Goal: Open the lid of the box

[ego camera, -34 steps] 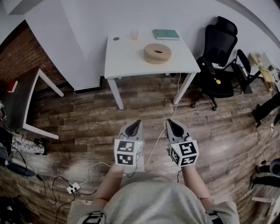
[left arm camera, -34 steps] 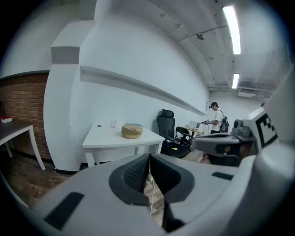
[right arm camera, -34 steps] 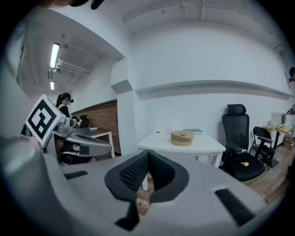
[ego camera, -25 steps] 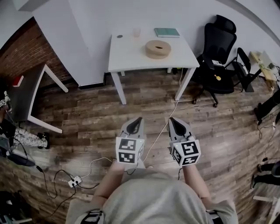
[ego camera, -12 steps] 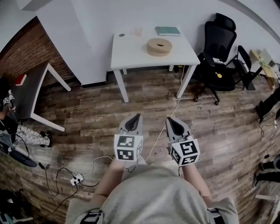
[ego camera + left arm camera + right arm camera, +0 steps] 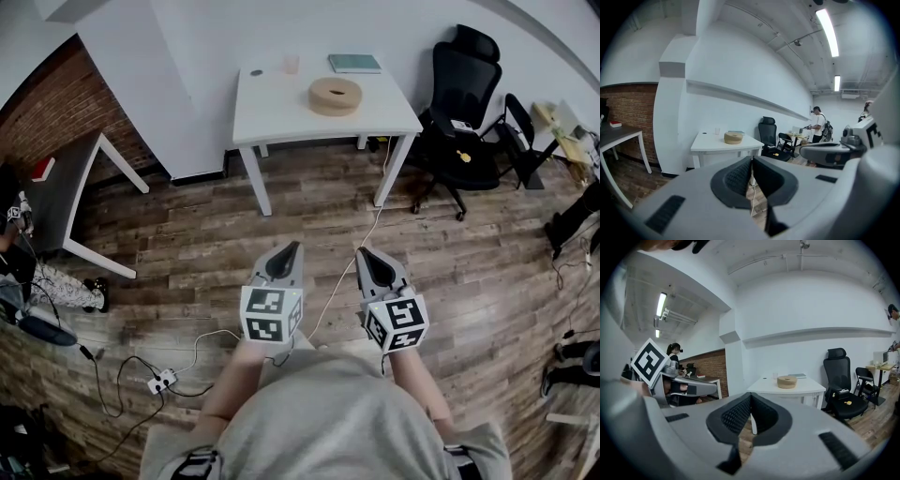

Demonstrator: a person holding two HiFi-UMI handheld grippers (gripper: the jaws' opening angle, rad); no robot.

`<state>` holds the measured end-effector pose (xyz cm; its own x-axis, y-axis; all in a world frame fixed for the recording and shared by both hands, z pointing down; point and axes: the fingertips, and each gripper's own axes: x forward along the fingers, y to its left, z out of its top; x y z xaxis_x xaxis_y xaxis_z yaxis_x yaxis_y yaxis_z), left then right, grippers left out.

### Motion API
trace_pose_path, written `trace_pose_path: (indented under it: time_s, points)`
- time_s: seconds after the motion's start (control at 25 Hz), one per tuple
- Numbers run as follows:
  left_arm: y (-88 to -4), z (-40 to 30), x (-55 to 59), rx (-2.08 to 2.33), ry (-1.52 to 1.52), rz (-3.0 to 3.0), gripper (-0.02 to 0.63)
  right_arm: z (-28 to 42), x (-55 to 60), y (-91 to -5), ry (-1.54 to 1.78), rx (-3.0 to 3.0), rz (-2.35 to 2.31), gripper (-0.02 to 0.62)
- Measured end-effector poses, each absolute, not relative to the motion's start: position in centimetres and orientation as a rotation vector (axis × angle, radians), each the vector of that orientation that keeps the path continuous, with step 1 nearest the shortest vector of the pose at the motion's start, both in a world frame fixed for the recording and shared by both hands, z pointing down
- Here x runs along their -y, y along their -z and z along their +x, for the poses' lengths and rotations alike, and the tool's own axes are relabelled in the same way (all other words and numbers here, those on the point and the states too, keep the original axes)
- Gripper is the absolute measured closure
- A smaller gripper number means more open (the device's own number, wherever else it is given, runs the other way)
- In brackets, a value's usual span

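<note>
Tan box slightly higher in view

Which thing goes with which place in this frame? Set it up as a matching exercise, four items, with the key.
Things:
1. round tan box
2. green book
3. small cup
4. black office chair

Places:
A. on the floor, right of the white table
B. back right corner of the tabletop
C. on the tabletop, in front of the book, toward the person
D. back edge of the tabletop, left of the book

Pairs: 1-C, 2-B, 3-D, 4-A
</note>
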<state>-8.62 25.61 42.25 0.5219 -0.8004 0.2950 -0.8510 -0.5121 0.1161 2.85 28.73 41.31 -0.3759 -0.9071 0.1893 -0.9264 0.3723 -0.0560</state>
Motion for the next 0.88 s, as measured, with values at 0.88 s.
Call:
trace_pose_path:
  time_s: [0.88]
  points:
    - [-42.9,-7.1,-27.2,1.381,-0.33,2.548,0.482,4.0,-30.1,-41.9,-0.232,2.497,1.642,0.511]
